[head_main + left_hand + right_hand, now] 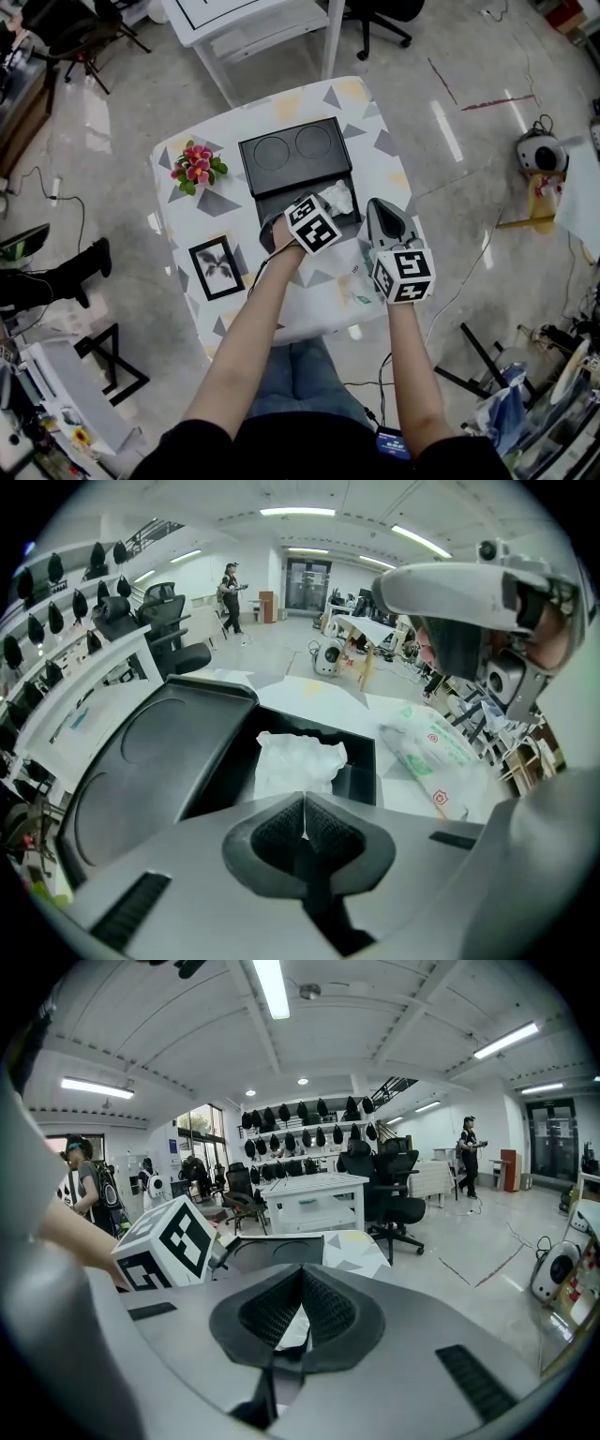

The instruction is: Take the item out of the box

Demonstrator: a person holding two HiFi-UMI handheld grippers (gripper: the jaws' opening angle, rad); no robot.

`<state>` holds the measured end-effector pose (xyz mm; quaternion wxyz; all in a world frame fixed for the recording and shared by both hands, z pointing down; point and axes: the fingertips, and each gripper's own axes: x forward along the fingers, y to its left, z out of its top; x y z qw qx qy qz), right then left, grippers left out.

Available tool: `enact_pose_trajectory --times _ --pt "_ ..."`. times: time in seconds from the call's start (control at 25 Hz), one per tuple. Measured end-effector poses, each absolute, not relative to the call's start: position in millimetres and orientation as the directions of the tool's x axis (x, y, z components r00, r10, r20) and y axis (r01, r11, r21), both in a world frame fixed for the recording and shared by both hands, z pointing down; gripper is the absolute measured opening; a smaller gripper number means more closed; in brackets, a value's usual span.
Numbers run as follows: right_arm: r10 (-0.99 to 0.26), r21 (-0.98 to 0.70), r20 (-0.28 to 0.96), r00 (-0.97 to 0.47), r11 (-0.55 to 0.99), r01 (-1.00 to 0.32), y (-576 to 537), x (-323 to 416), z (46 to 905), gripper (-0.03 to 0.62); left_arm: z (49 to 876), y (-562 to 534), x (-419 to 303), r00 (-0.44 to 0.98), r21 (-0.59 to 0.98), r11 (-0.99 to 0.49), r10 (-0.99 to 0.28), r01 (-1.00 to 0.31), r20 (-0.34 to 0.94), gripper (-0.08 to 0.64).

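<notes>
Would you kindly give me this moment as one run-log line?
left gripper: shut, just short of white crumpled item | item: inside open black box | right gripper: shut, empty

Table [375, 122], triangle-patterned cloth: open black box [292, 157] centre, flowers [196, 167] far left, framed picture [217, 268] near left, plastic bag [360, 281] near right.

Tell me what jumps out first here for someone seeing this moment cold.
The open black box in the middle of the patterned table, lid folded back, with a crumpled white item at its right end. The left gripper has its jaws together right at that item's near edge; the right gripper, also shut, is beside it. A pink flower bunch marks the table's left side.
</notes>
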<state>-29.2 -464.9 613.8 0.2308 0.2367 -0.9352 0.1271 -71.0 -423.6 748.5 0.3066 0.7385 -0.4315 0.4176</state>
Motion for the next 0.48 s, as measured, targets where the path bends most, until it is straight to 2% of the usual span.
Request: enact_pose_trajectory --times 0.28,0.48 --pt "-0.417 -0.122 0.477 -0.774 0.84 -0.528 -465 -24 602 0.0 712 -418 -74 0.295 0.066 -0.445 -0.468 -0.893 0.833 0.02" --pt "-0.449 -0.12 0.452 -0.771 0.825 -0.552 -460 -19 586 0.0 665 -415 -84 0.299 0.05 -0.394 -0.601 -0.918 0.741 0.02"
